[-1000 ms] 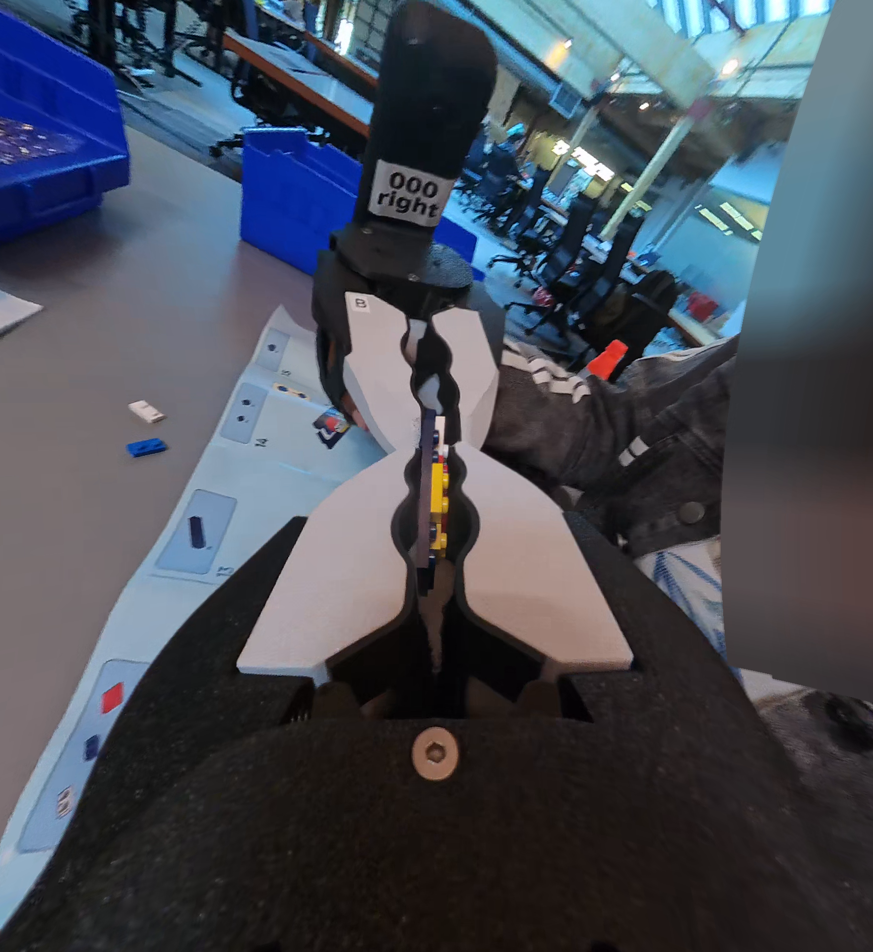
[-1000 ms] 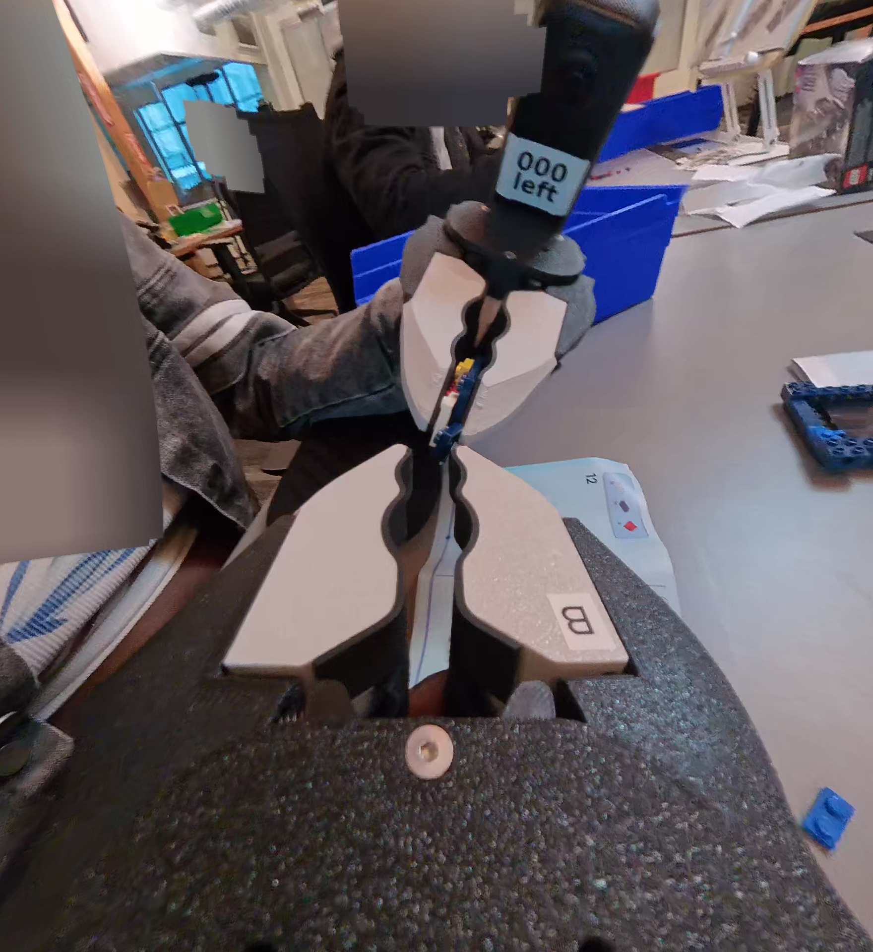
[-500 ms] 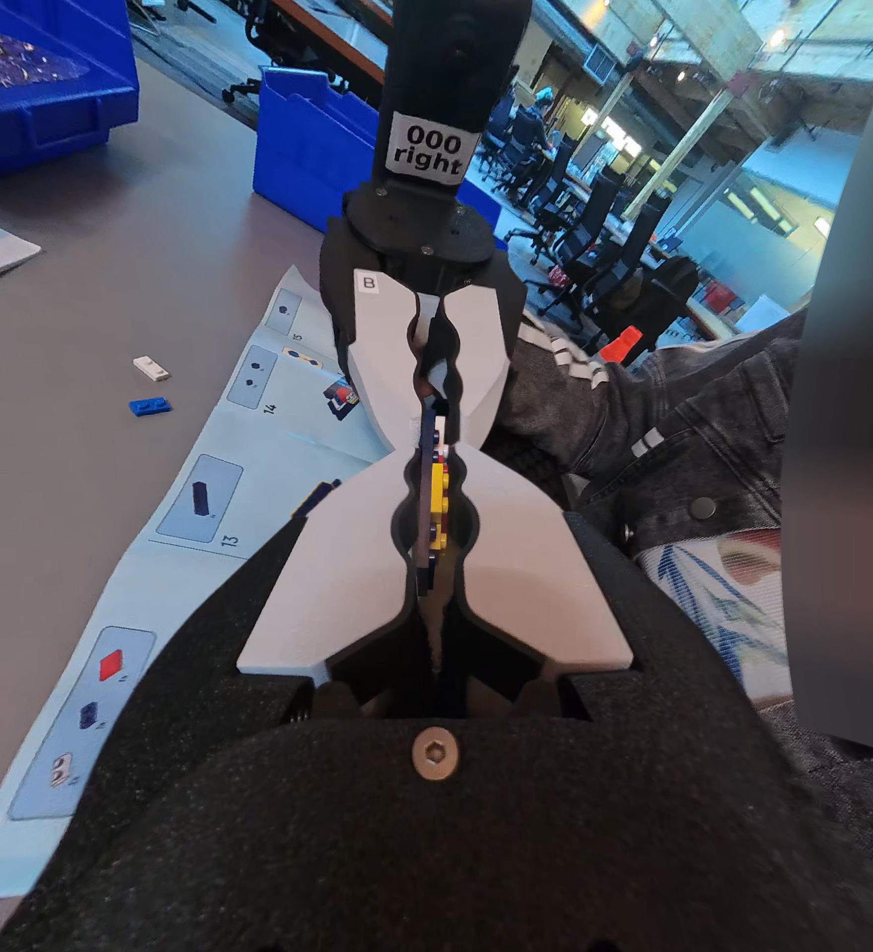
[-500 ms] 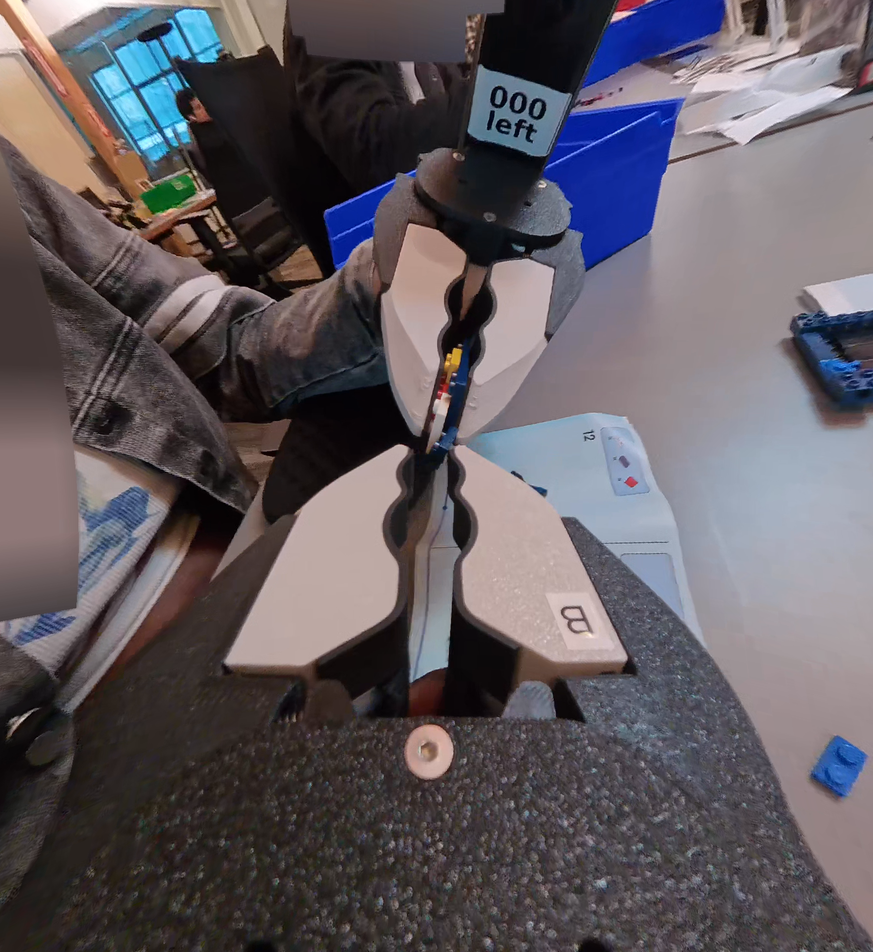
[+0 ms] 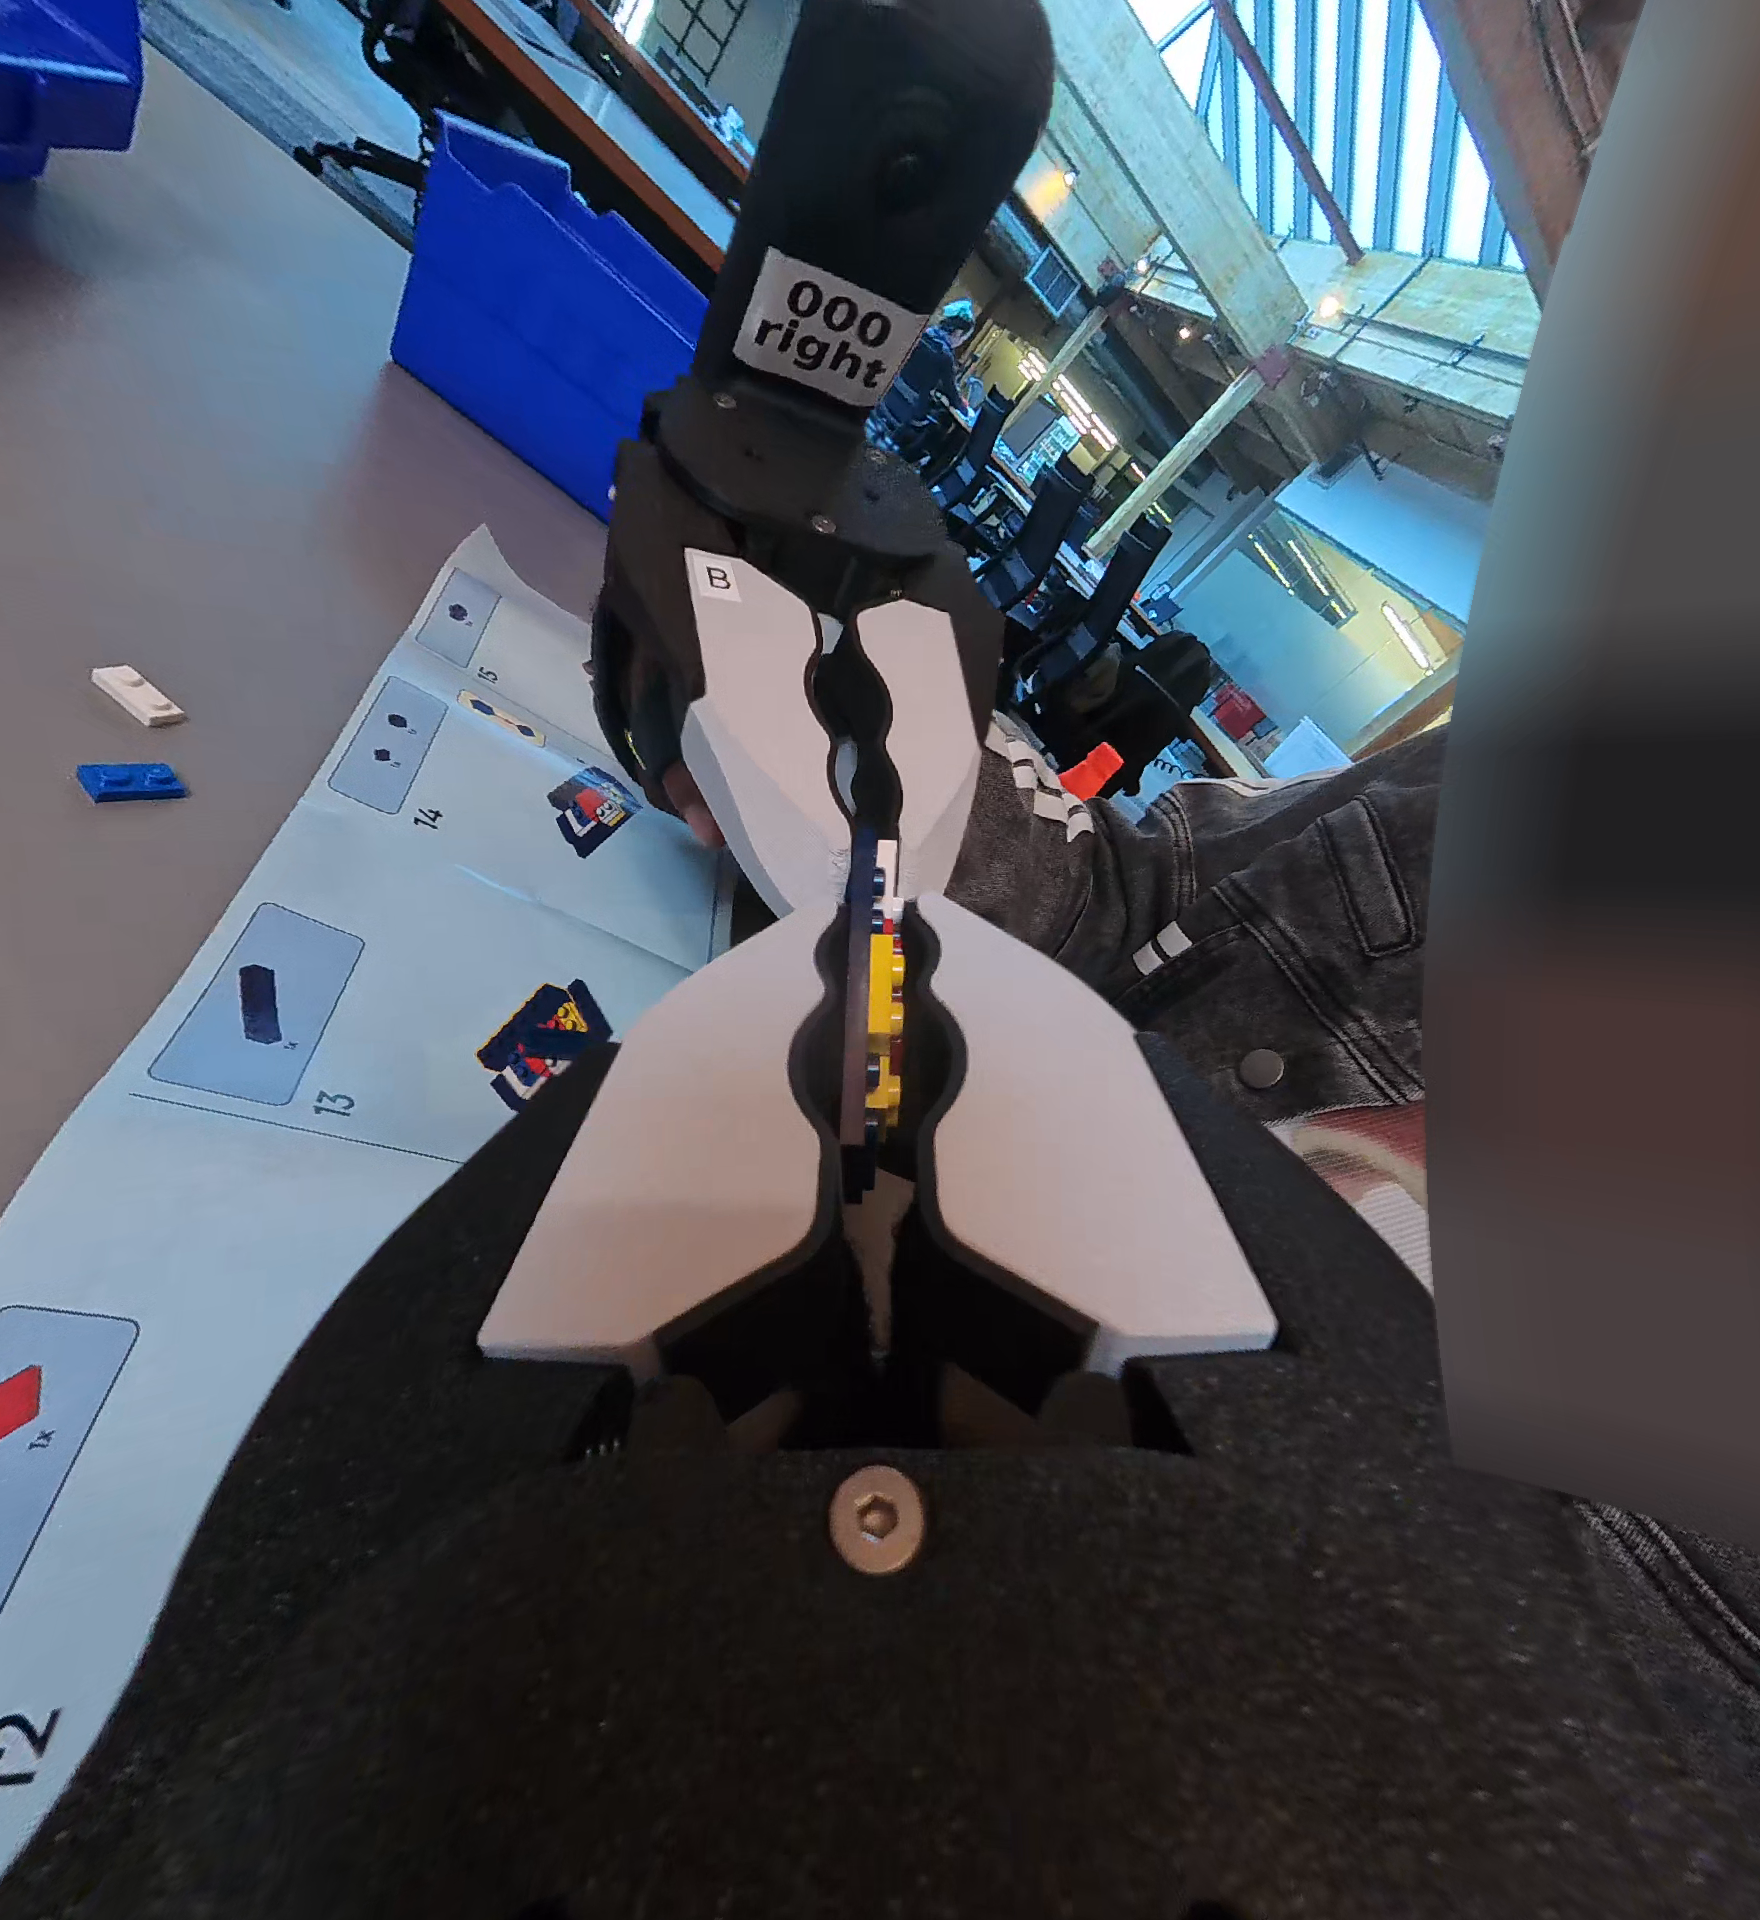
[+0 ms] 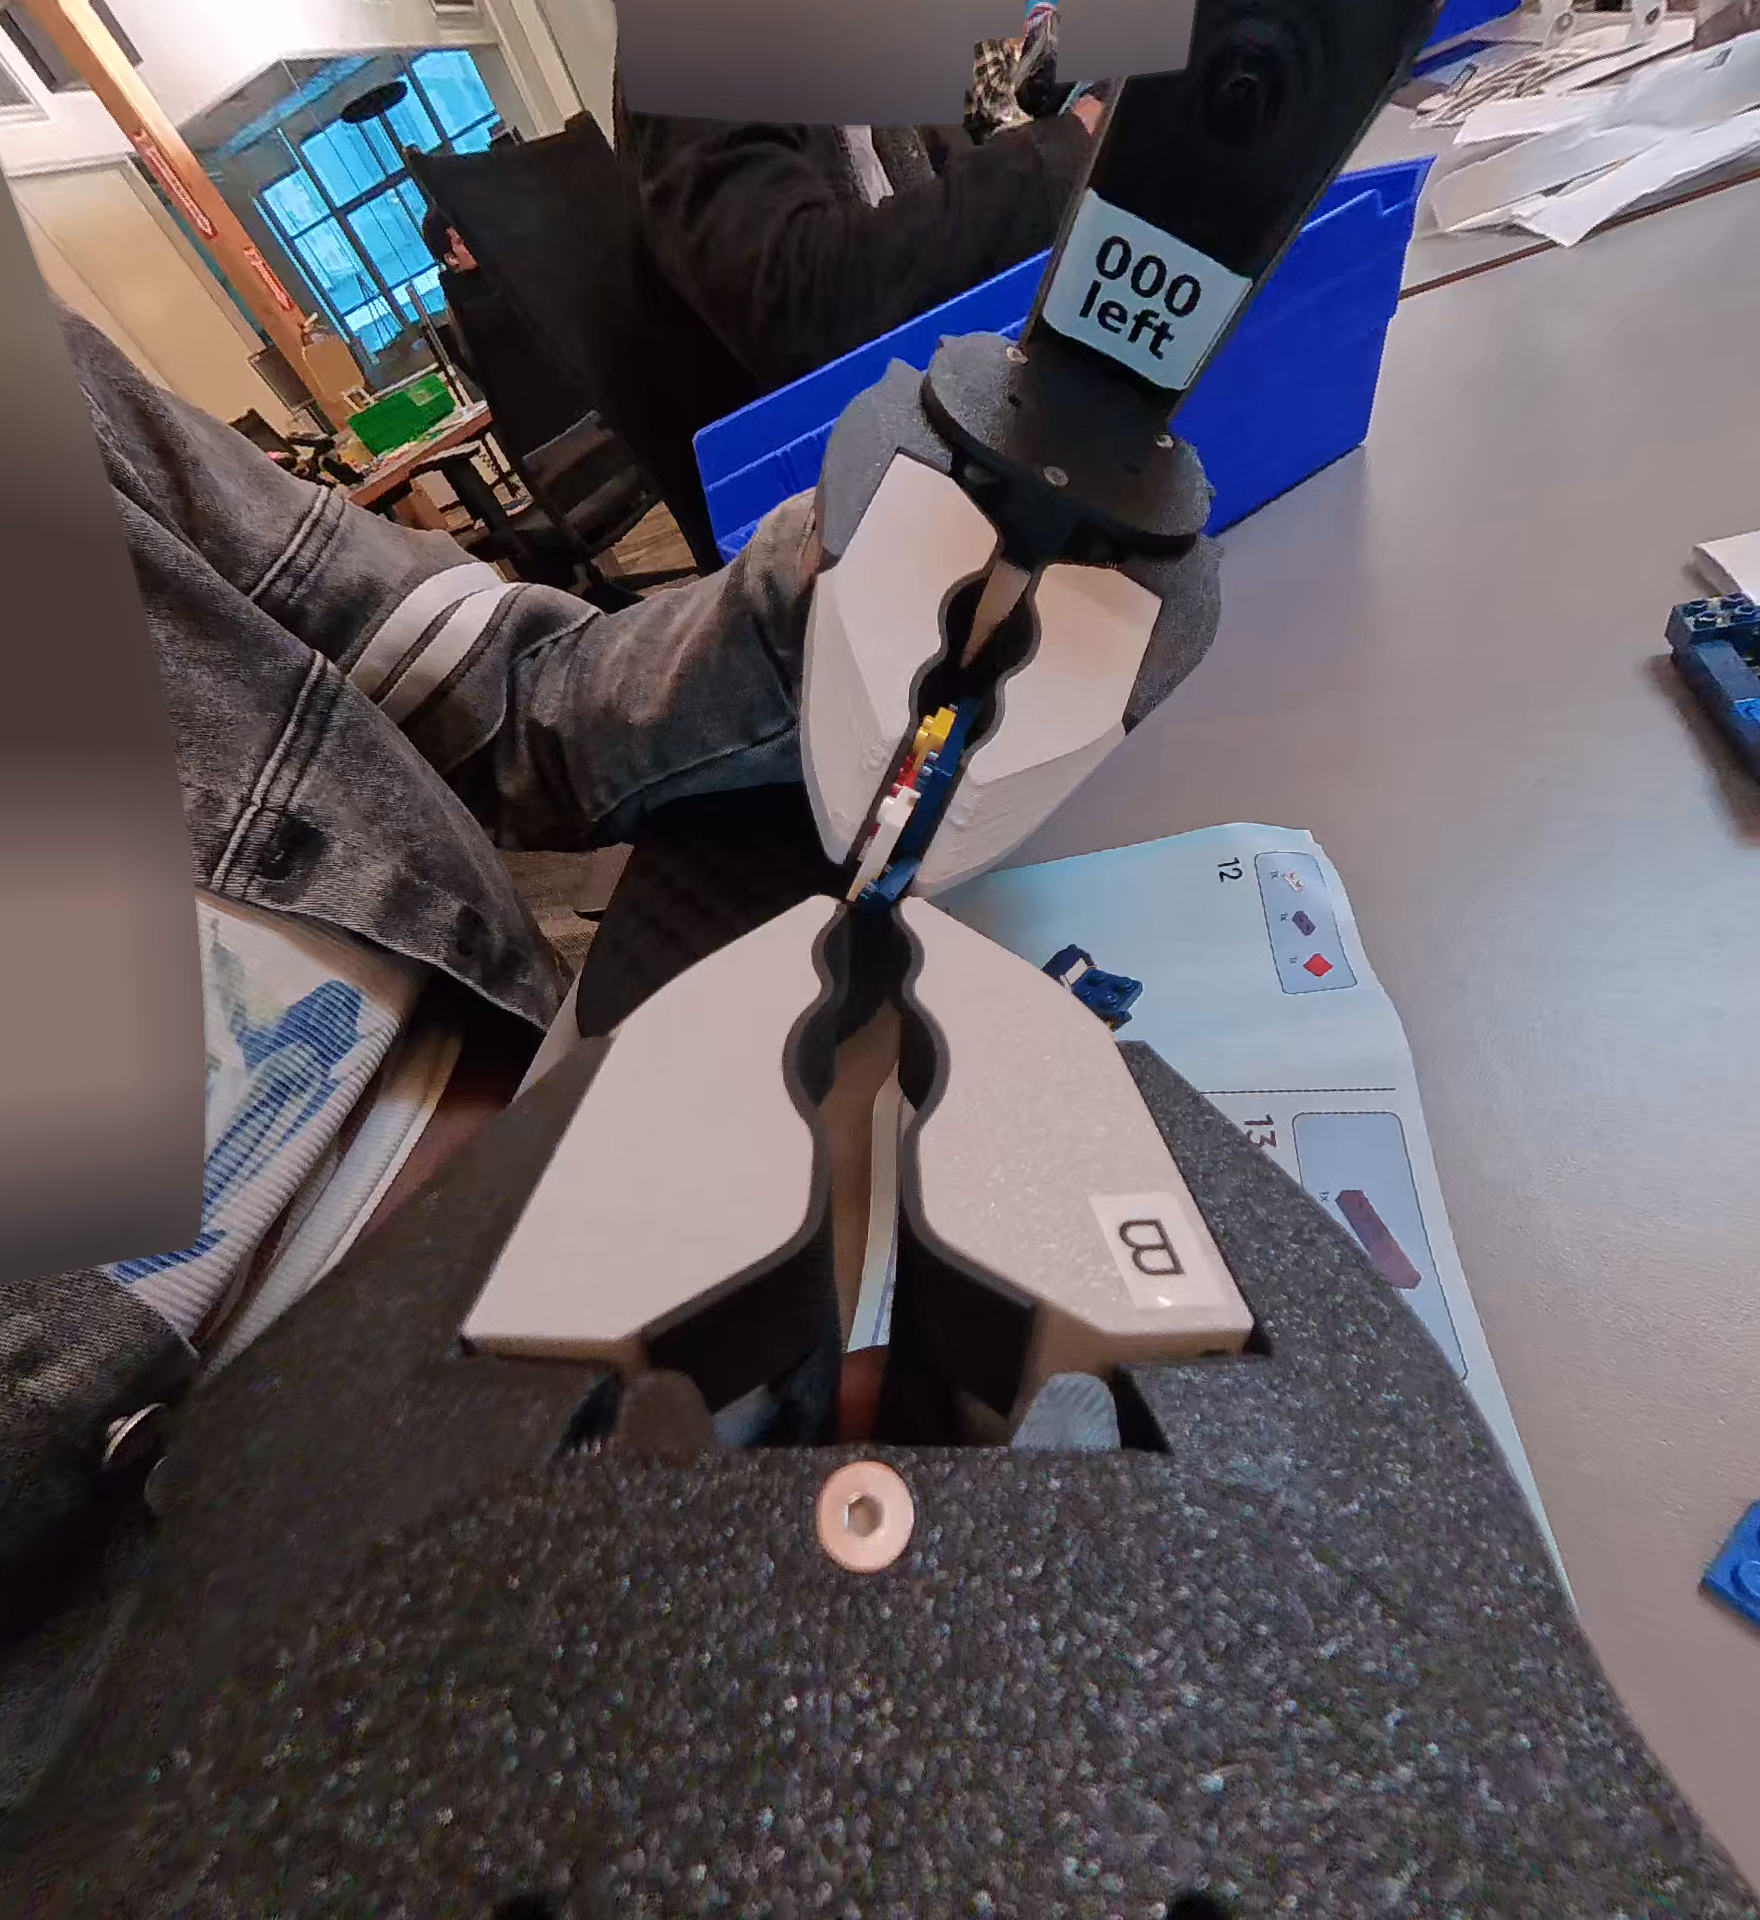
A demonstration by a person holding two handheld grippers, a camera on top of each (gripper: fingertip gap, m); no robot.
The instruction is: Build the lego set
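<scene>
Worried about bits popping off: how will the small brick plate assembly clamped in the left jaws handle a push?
The brick plate assembly looks thin and rigid, probably light. Its yellow, red and white pieces merely sit on a dark blue plate, so sideways pushes may detach them. The right gripper meets its end.

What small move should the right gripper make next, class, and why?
Probably ease the right gripper straight back a little. Its tips sit closed on the protruding end of the brick assembly, a dark blue plate carrying yellow, red and white pieces, which the left gripper grips firmly along its length. Both grippers meet tip to tip above the instruction sheet.
</scene>
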